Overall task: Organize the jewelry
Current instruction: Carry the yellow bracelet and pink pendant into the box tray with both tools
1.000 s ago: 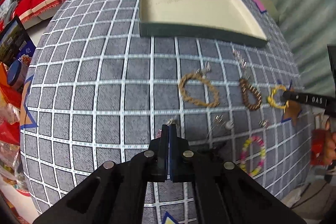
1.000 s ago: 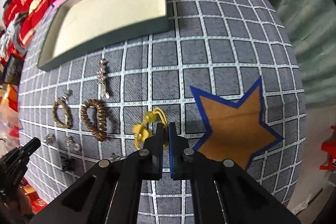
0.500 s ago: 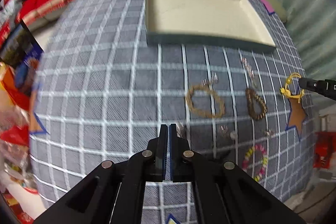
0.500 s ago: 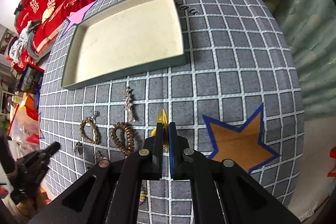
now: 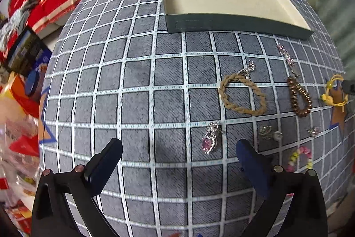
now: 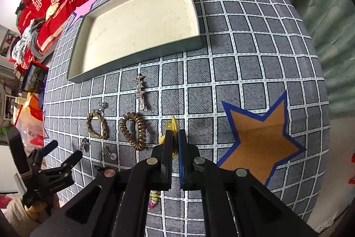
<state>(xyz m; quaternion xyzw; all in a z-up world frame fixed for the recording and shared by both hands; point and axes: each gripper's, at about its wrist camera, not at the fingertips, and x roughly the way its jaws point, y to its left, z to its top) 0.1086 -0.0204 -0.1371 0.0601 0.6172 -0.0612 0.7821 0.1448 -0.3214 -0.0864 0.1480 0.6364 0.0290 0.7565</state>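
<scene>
Currently, the following is applying:

Left tongs (image 5: pixel 177 159): jaws have just been opening and are now standing wide, nothing between them, pointing steeply down at the surface (image 5: pixel 137 103); judged to be readying for a pick.

Pink pendant (image 5: pixel 210 139): lying just ahead of the left tongs, toward their right finger, not yet touched; probably the piece being approached.

Right tongs (image 6: pixel 174 148): jaws are pressing together on the yellow band (image 6: pixel 172 126), which is sticking out ahead of the tips, seemingly clear of the surface; judged as a carry grip.

Tray (image 6: pixel 195 43): sitting well ahead of both tongs with nothing in it; likely destination.

Braided bracelet (image 5: pixel 243 94), coil hair tie (image 6: pixel 133 130), star clip (image 6: pixel 139 90): lying between the tongs and the tray, spread apart so that each is reachable singly.

Beaded bracelet (image 5: pixel 301 158): resting just right of the left tongs' right finger.
</scene>
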